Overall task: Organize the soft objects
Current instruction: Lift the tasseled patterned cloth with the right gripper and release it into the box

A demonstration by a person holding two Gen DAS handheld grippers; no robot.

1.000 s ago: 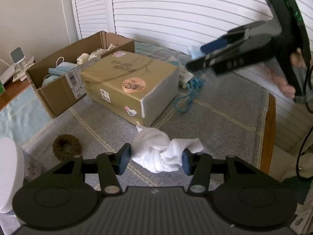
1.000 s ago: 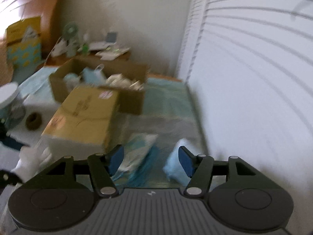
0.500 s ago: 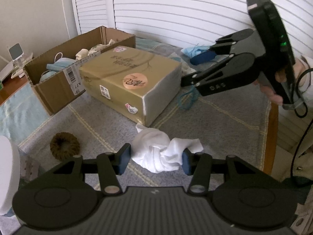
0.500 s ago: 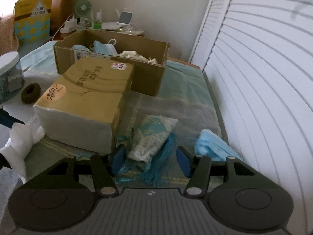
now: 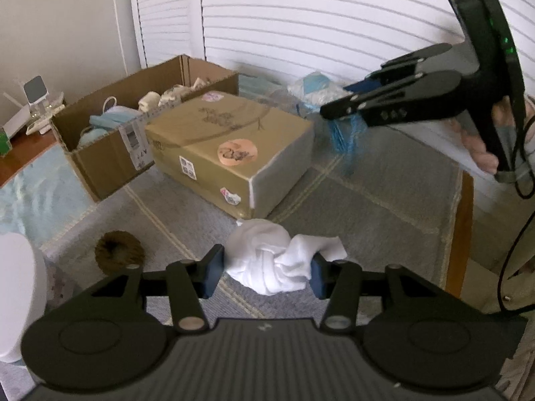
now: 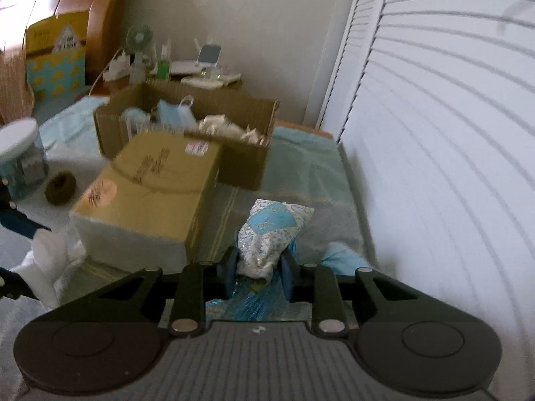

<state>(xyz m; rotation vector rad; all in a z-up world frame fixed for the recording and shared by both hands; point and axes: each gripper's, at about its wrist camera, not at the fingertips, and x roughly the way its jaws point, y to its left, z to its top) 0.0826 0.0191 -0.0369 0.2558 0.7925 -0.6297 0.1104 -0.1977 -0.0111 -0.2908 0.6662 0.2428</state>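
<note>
White cloth point(image 5: 272, 264), bunched and knotted, sits between the left gripper point(image 5: 265, 272)'s blue pads, which press it from both sides just in front of the sealed tan carton point(image 5: 230, 147). To the carton's right, the right gripper point(image 6: 257, 275) pinches a patterned blue-and-white pouch point(image 6: 271, 234) with blue tassels. Behind the carton stands an open cardboard box point(image 5: 110, 153) holding face masks. A brown scrunchie point(image 5: 118, 254) lies left of the carton.

Open mat point(image 5: 384, 200) lies right of the sealed box point(image 5: 230, 147) — the open carton point(image 5: 110, 153) blocks behind it.
</note>
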